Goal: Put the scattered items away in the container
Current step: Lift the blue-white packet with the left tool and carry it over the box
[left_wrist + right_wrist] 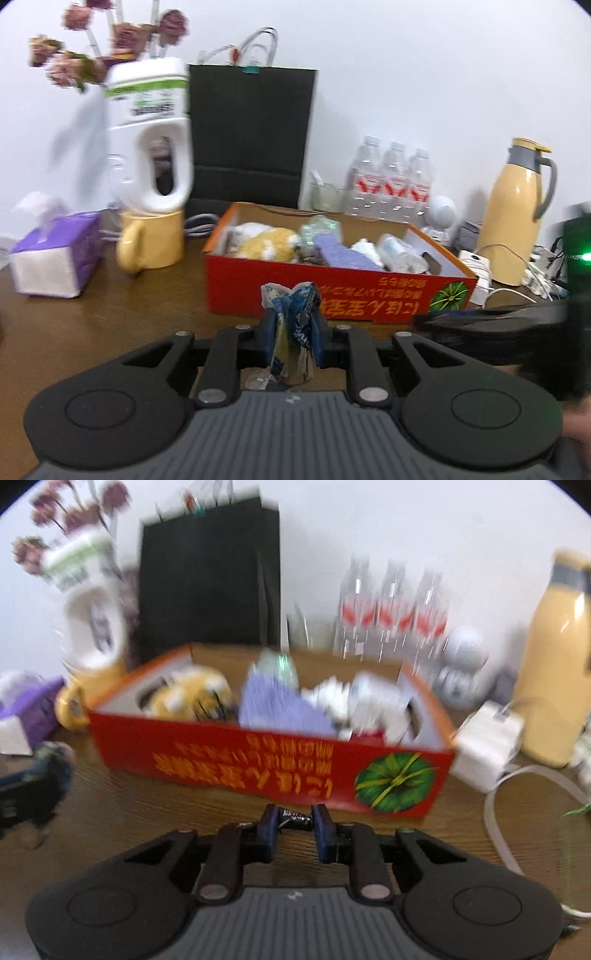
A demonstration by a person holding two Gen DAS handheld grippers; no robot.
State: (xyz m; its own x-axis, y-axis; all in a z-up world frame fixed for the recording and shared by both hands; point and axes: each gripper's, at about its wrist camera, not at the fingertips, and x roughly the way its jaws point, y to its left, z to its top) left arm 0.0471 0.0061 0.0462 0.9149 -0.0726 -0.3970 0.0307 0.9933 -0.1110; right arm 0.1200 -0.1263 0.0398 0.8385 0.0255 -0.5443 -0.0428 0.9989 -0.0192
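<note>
A red cardboard box (332, 291) with yellow print stands on the wooden table, filled with a plush toy, a purple cloth and wrappers. My left gripper (293, 325) is shut on a crumpled blue and white wrapper (291, 332), held just in front of the box's near wall. In the right wrist view the same box (236, 760) fills the middle. My right gripper (294, 818) is shut on a small black packet (295, 819) with white lettering, close to the box's front wall. The right gripper shows as a dark blur at the right edge of the left wrist view.
Behind the box stand a black paper bag (251, 133), a white jug (151, 136) on a yellow mug (151, 240), three water bottles (391, 177) and a yellow thermos (517, 218). A purple tissue box (55, 254) sits left. White chargers and cables (487, 746) lie right.
</note>
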